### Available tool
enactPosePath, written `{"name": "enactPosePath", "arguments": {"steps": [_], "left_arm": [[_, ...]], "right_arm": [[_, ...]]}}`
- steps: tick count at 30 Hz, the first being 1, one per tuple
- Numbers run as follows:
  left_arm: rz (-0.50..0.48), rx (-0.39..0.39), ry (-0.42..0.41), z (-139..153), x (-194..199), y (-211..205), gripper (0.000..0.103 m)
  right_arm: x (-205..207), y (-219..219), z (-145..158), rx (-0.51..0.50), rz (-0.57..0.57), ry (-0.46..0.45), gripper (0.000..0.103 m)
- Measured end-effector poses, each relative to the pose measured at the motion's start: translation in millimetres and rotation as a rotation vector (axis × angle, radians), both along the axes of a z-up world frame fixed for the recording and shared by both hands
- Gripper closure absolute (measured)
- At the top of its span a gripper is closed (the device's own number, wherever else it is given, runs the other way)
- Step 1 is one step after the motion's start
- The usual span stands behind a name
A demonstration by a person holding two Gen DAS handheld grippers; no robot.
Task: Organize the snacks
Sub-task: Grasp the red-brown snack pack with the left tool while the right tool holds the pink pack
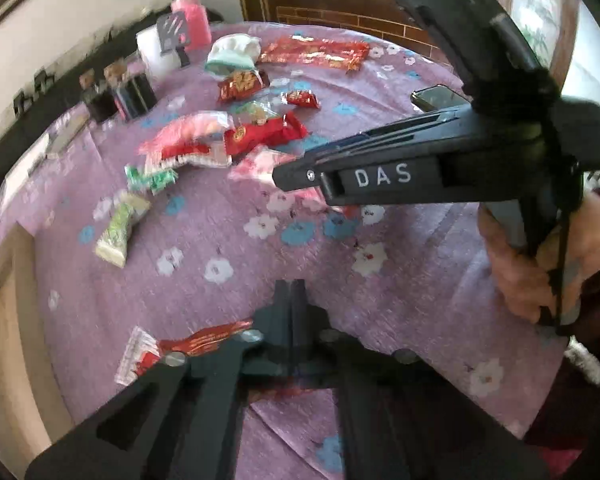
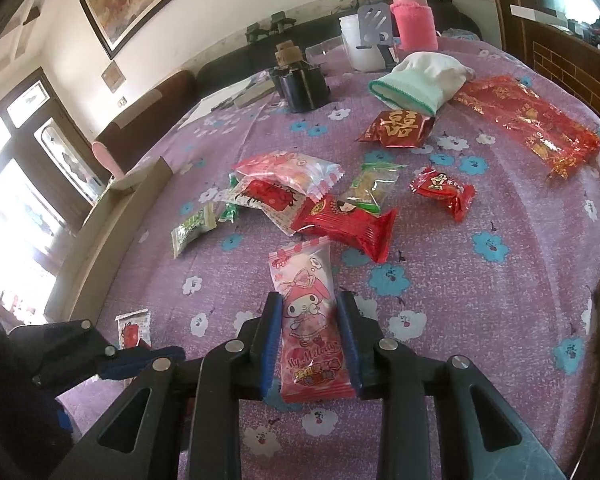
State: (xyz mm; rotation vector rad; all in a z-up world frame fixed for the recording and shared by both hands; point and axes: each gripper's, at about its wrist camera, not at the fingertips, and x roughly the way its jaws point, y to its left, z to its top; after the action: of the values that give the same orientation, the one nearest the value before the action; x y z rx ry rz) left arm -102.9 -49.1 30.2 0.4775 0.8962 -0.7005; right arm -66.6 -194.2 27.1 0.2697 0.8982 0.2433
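Snacks (image 2: 346, 224) beside white cap (image 2: 420, 76)

Both wrist views close, angled down; share snack pile (image 1: 236, 136), left blurred.

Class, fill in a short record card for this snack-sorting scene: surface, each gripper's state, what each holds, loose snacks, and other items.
surface: purple flowered cloth
left gripper: shut; a red and white packet lies by its fingers, hold unclear
right gripper: jaws either side of the pink My Melody packet, pads against its edges
loose snacks: red packets, green packets, long red wrapper
other items: pink bottle, white and green sock, phone
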Motion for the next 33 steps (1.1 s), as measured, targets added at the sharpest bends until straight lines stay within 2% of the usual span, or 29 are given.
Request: {"name": "enactPosePath", "arguments": {"steps": [3, 6, 8, 9, 11, 13, 15, 19, 24, 26, 29, 30, 31, 32, 33], "left_arm": [[0.031, -0.030, -0.003, 3, -2, 8, 0.103], [0.071, -0.107, 0.005, 12, -4, 25, 0.103], [0.079, -0.160, 0.014, 18, -4, 38, 0.102], [0.084, -0.170, 0.007, 20, -5, 42, 0.098], [0.080, -0.182, -0.019, 24, -9, 52, 0.080], [0.064, -0.189, -0.037, 28, -13, 59, 0.039], [0.039, -0.186, -0.074, 30, -19, 63, 0.031], [-0.041, -0.110, -0.098, 25, -23, 48, 0.031], [-0.144, 0.080, -0.176, 5, -15, 19, 0.031], [-0.188, 0.132, -0.148, -3, -9, 13, 0.031], [-0.219, 0.151, -0.111, -5, -6, 11, 0.031], [-0.215, 0.153, -0.093, -5, -5, 11, 0.037], [-0.221, 0.140, -0.060, -4, -6, 11, 0.057], [-0.228, 0.128, -0.041, -3, -7, 12, 0.070], [-0.229, 0.118, -0.032, -3, -9, 12, 0.091]], "right_arm": [[0, 1, 0, -0.007, 0.000, -0.003, 0.071], [0, 3, 0, -0.019, 0.004, -0.005, 0.071], [0, 6, 1, -0.024, 0.014, -0.006, 0.066], [0, 8, 1, -0.031, 0.020, -0.007, 0.063], [-1, 11, 2, -0.052, 0.024, -0.007, 0.061], [-2, 15, 2, -0.074, 0.023, -0.003, 0.061], [-4, 18, 3, -0.088, 0.030, 0.006, 0.059], [-8, 22, 5, -0.111, 0.051, 0.020, 0.059], [-7, 22, 5, -0.117, 0.070, 0.046, 0.059], [-5, 18, 6, -0.098, 0.071, 0.063, 0.059], [2, 16, 7, -0.079, 0.057, 0.091, 0.059], [4, 17, 7, -0.093, 0.051, 0.094, 0.059], [5, 20, 7, -0.111, 0.048, 0.095, 0.059], [6, 23, 7, -0.134, 0.046, 0.092, 0.059], [7, 27, 7, -0.162, 0.044, 0.086, 0.059]]}}
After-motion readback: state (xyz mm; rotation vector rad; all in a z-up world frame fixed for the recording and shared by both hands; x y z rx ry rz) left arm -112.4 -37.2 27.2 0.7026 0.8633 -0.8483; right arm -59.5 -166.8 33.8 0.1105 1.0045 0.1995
